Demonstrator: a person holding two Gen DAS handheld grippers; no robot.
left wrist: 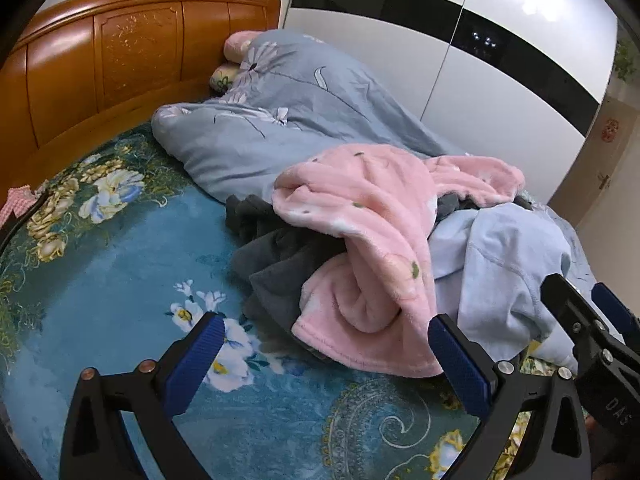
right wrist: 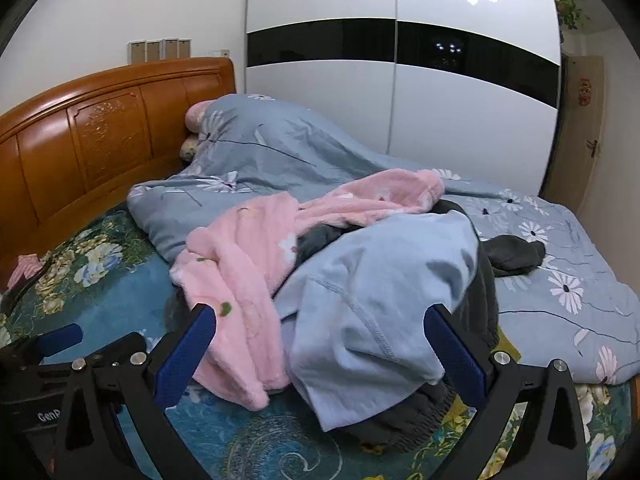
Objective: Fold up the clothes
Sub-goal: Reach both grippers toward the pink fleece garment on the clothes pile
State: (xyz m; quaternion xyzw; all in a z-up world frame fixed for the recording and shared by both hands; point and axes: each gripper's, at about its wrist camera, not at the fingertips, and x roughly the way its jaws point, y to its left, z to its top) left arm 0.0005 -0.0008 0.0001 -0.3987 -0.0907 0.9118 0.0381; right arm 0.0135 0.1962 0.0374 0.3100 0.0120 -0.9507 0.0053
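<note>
**Desk:** On a bedroom's floral teal bedspread [left wrist: 120, 264], where does the heap lie from your tongs?

**Field:** Straight ahead of both. Your left gripper [left wrist: 326, 340] gapes wide, holding nothing, with the fluffy pink fleece garment [left wrist: 360, 216] just past its tips, running away toward the grey-blue flowered quilt [left wrist: 288, 112]. Your right gripper [right wrist: 320, 332] gapes too, empty, nearer the pale blue cotton sweatshirt [right wrist: 376, 288], which lies crumpled over dark grey knit clothing [right wrist: 404, 420].

**Desk:** Anything folded?

**Field:** None that you can see; all lie tangled.
</note>
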